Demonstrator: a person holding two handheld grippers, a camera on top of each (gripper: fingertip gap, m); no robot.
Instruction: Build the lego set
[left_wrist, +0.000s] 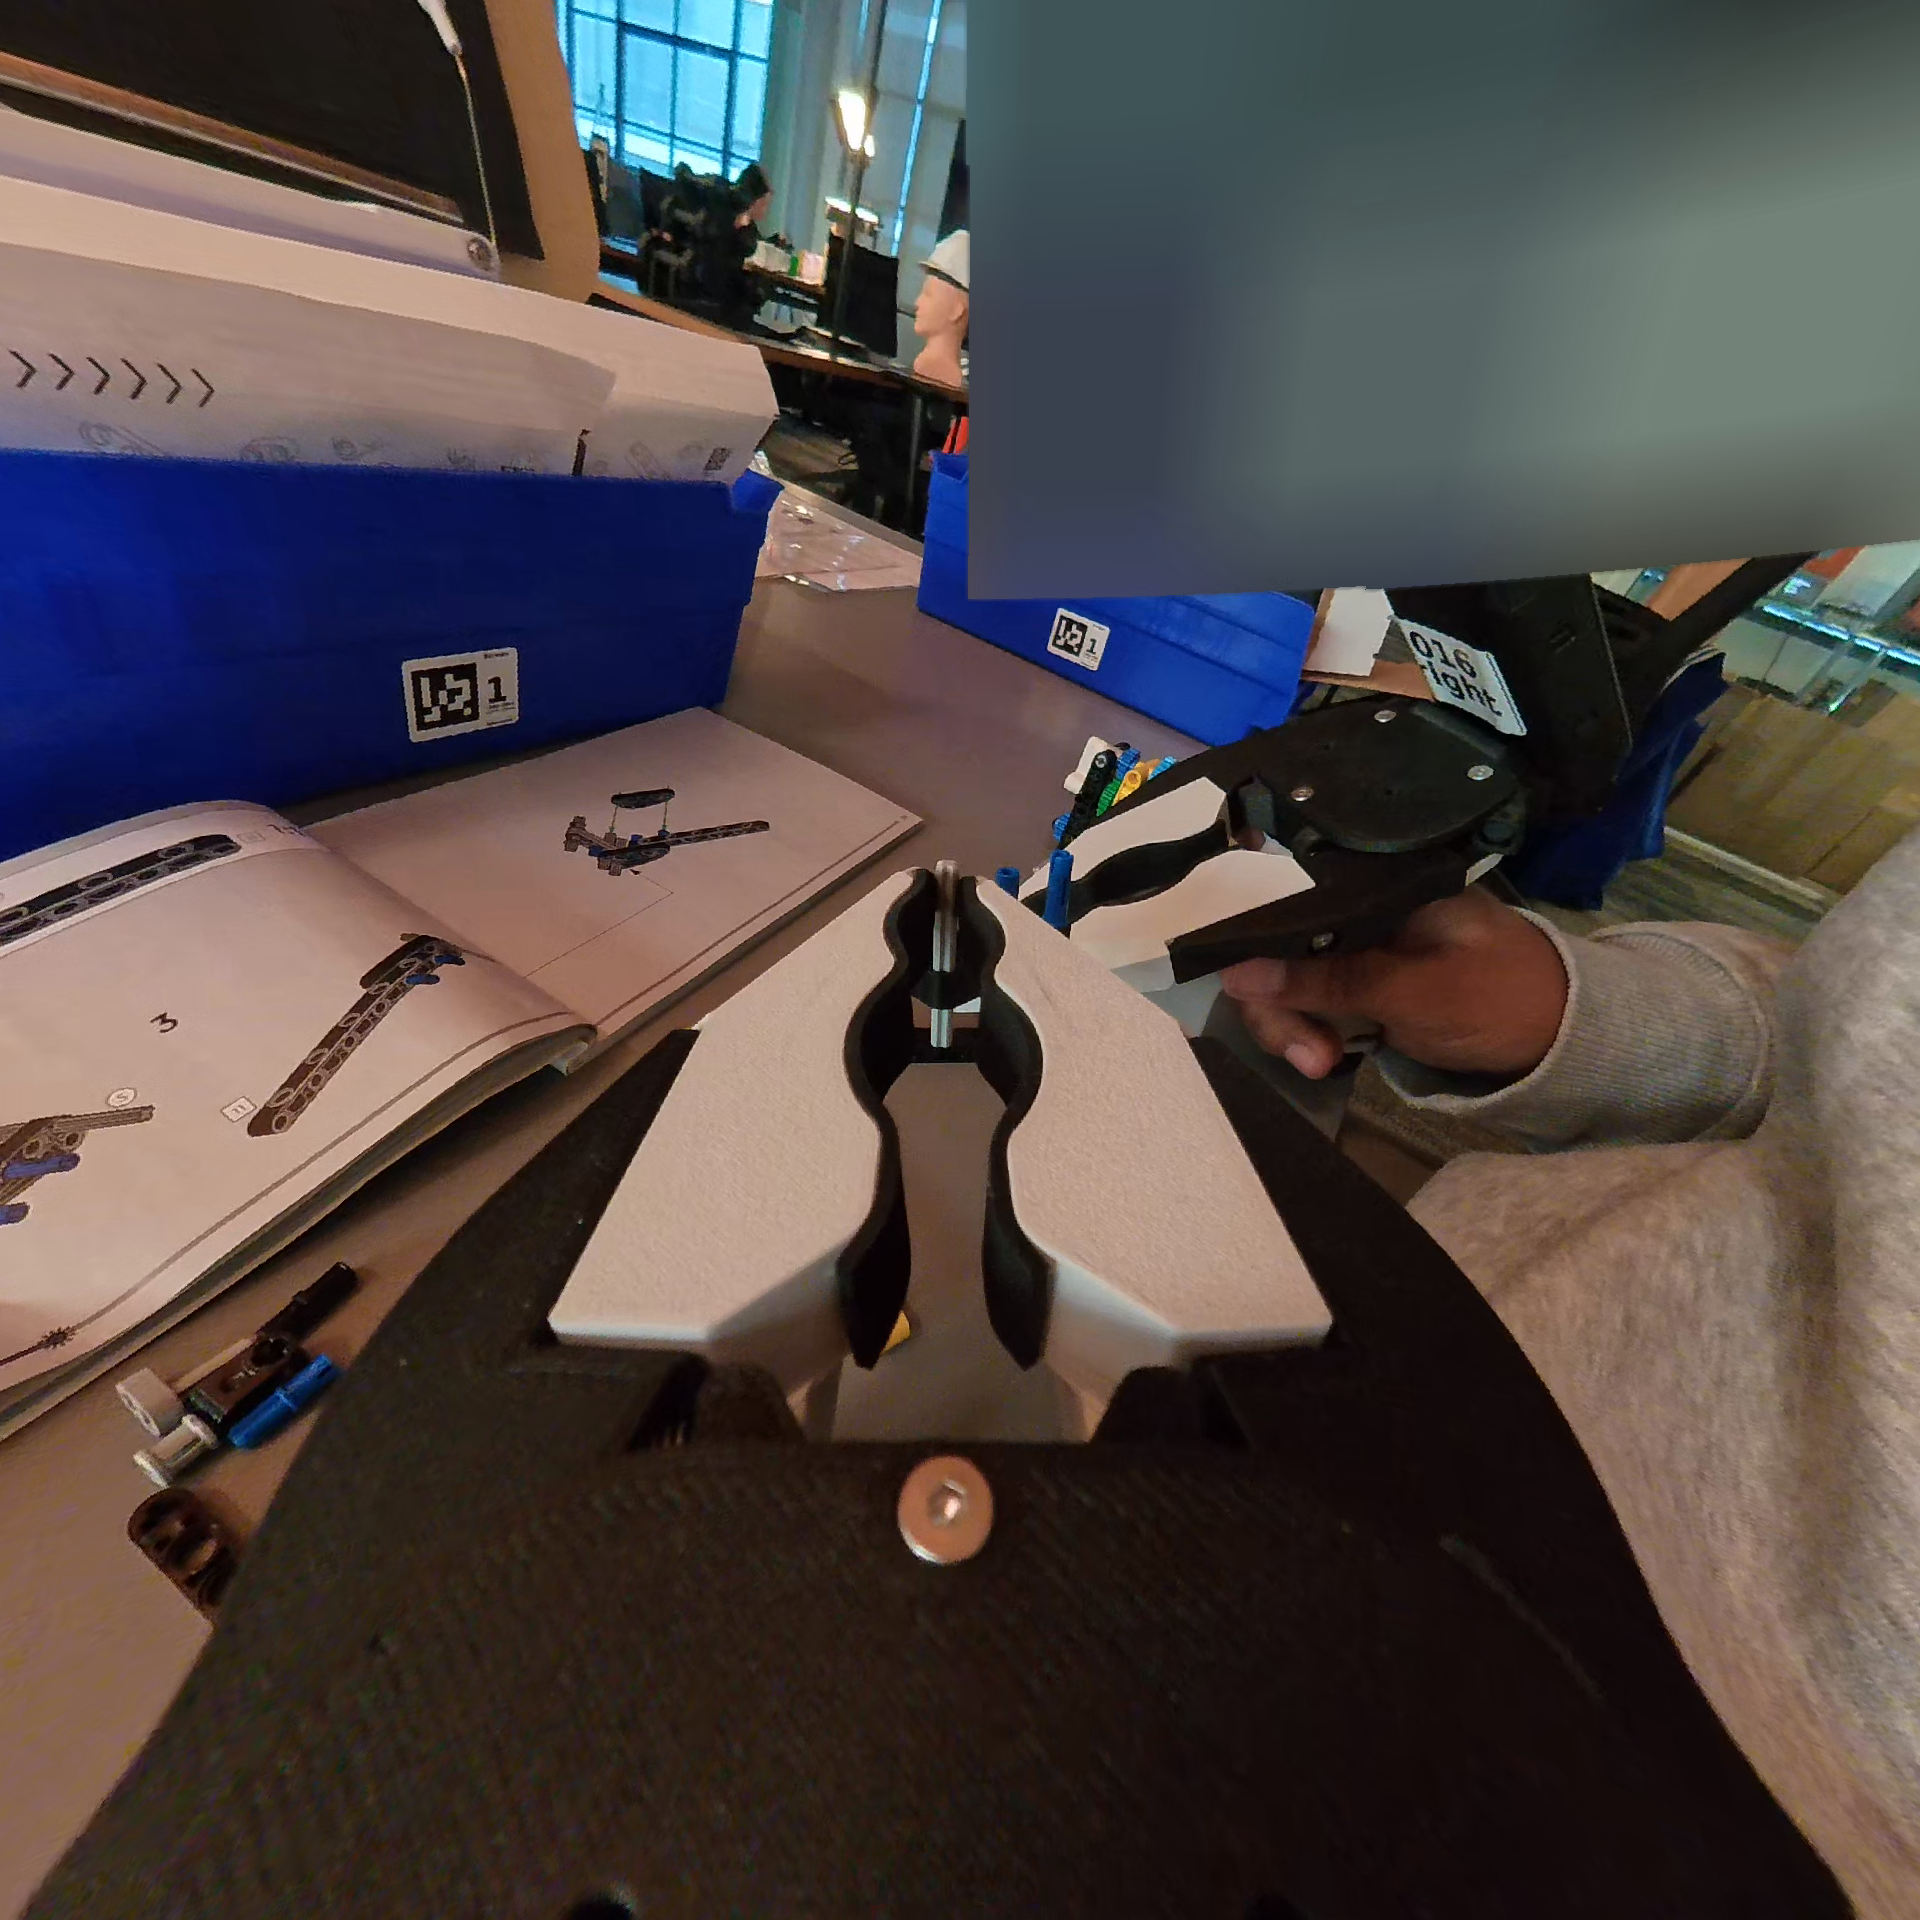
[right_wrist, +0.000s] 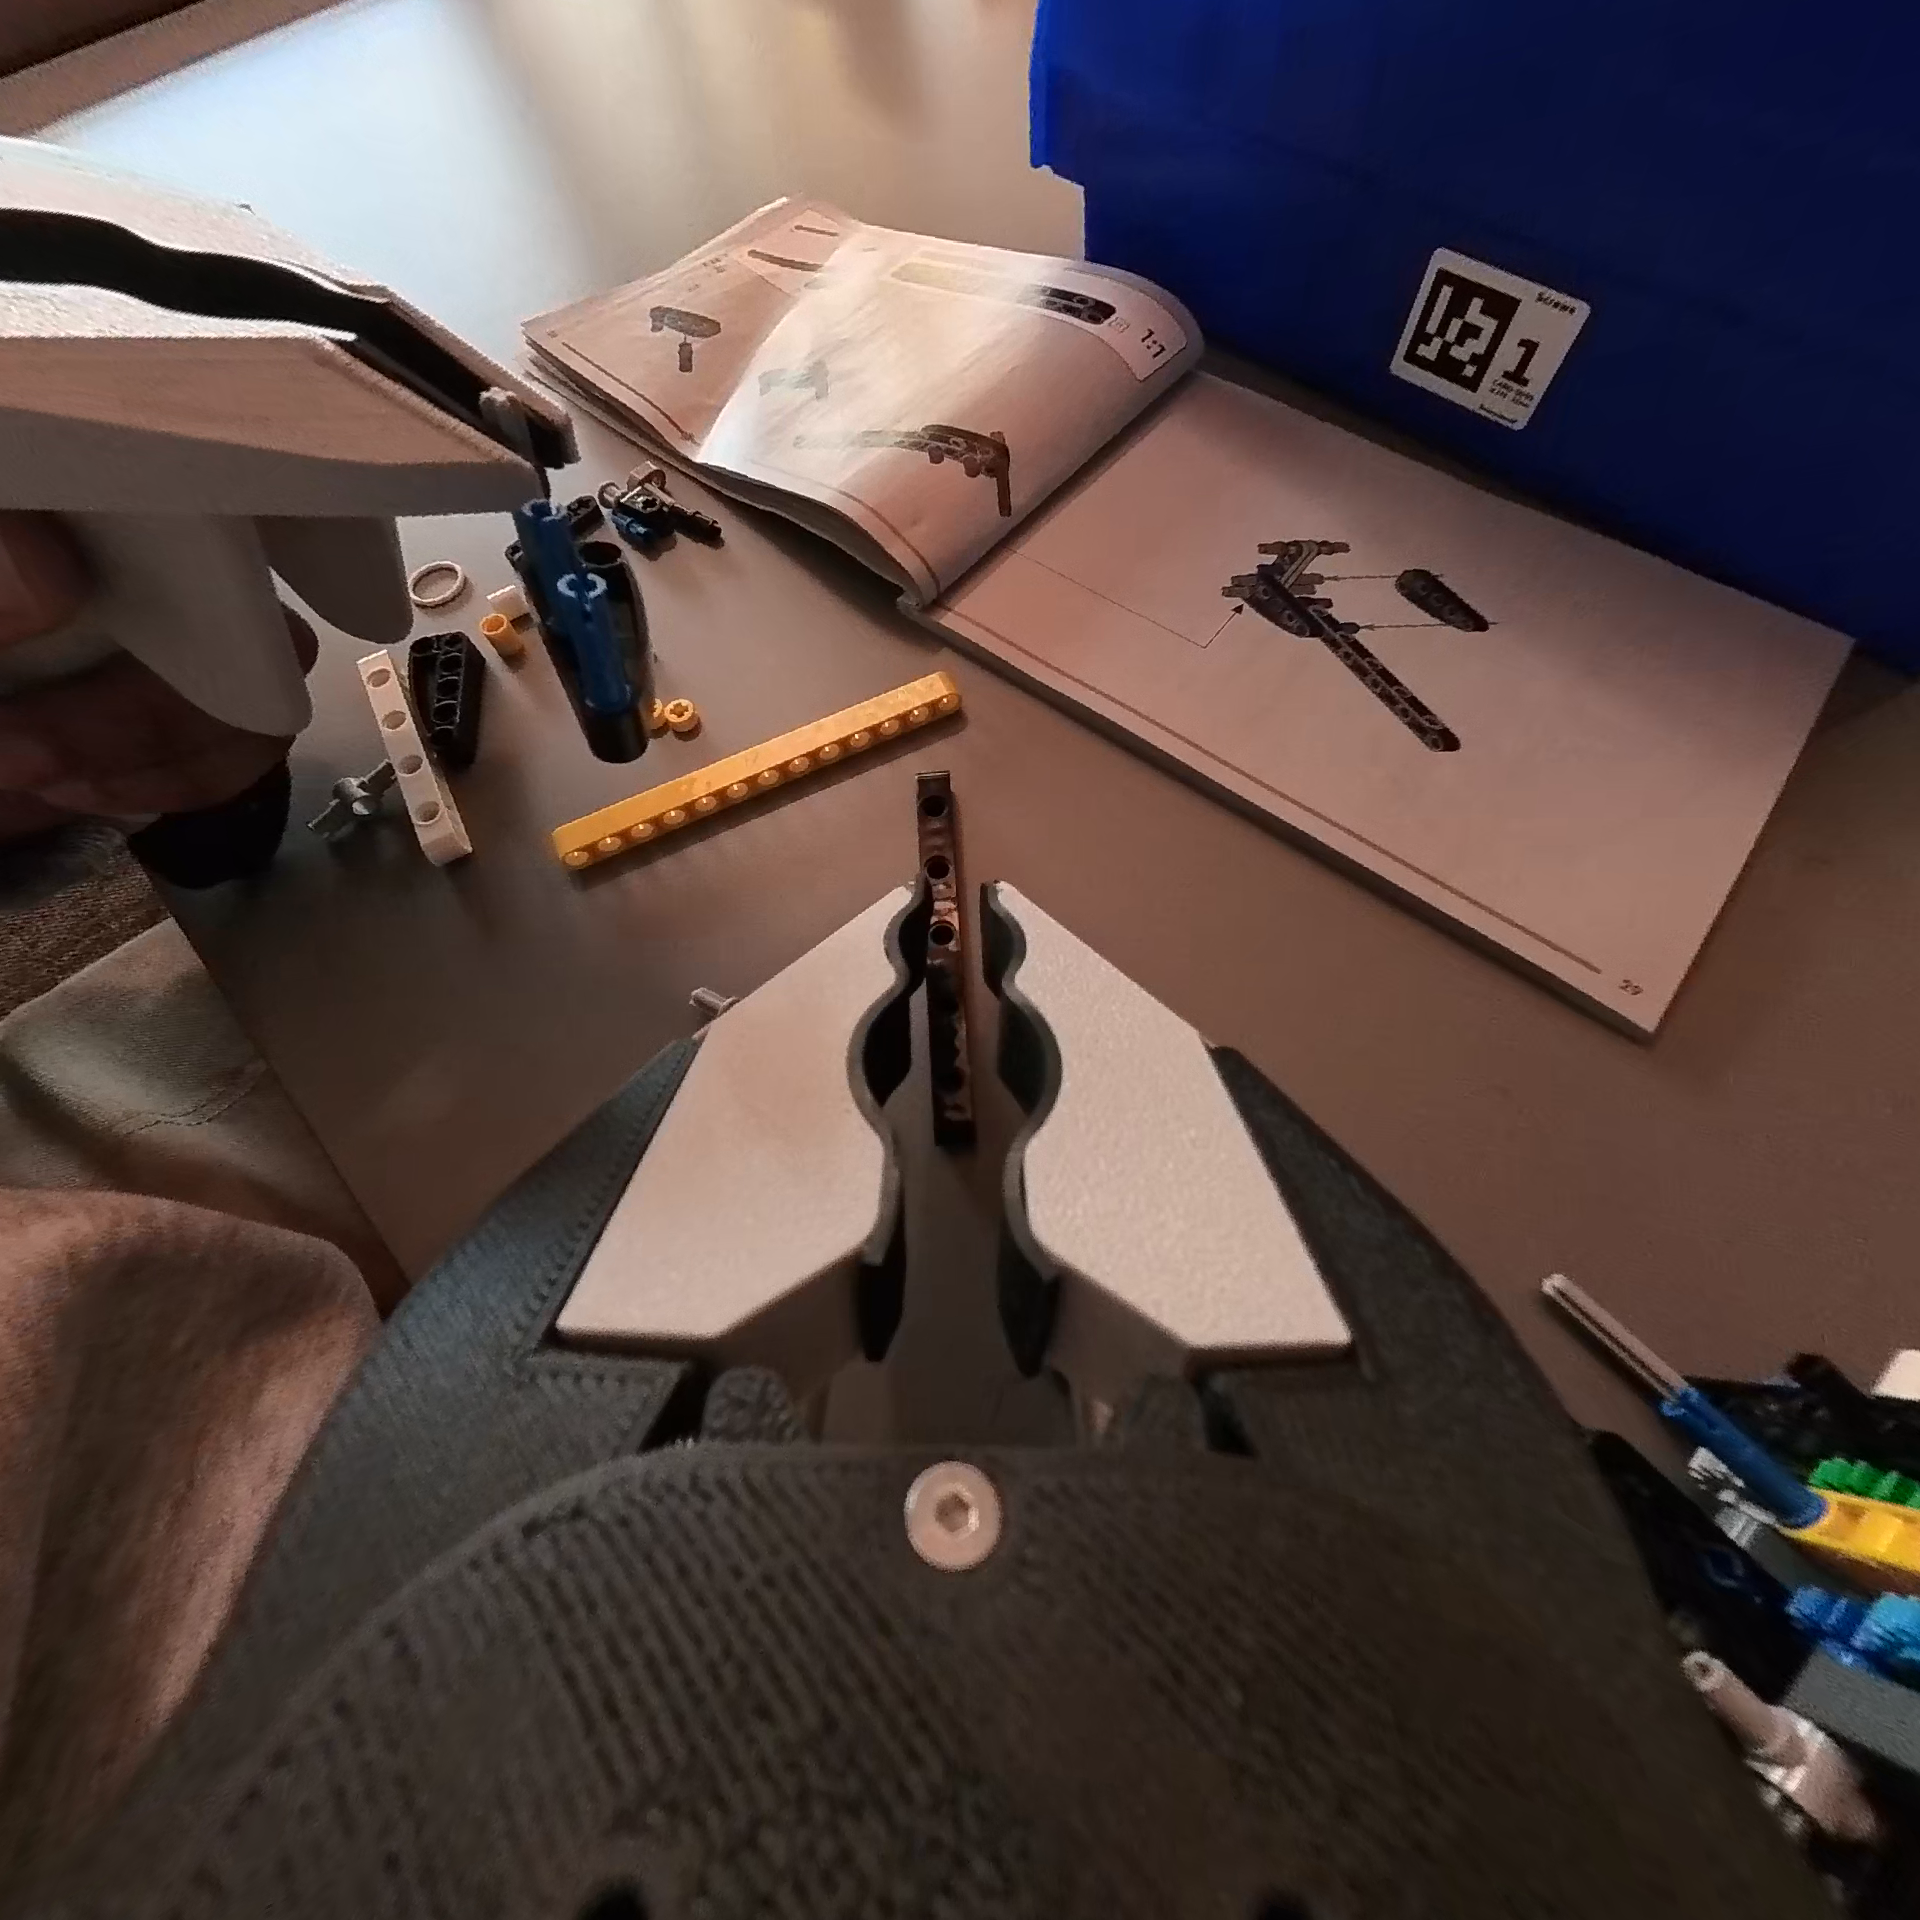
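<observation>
My left gripper (left_wrist: 945, 888) is shut on a thin grey pin piece (left_wrist: 943, 940) held upright between its tips. In the right wrist view the left gripper (right_wrist: 525, 426) hangs just above a black and blue assembly (right_wrist: 584, 634) on the table. My right gripper (right_wrist: 951, 899) is shut on a black beam with holes (right_wrist: 935, 821) that sticks out past its tips. The right gripper also shows in the left wrist view (left_wrist: 1101, 894), close to the right of my left tips, with blue pins (left_wrist: 1058, 883) beside it.
An open instruction booklet (right_wrist: 1299, 665) (left_wrist: 436, 966) lies by a blue bin (right_wrist: 1507, 208) (left_wrist: 364, 582). A long yellow beam (right_wrist: 758, 774), a white beam (right_wrist: 410, 758), a black piece (right_wrist: 447, 691) and small pins lie nearby. A parts pile (right_wrist: 1829, 1538) sits at the right. A sleeve (left_wrist: 1662, 1299). About 9 cm separates my left fingertips from my right.
</observation>
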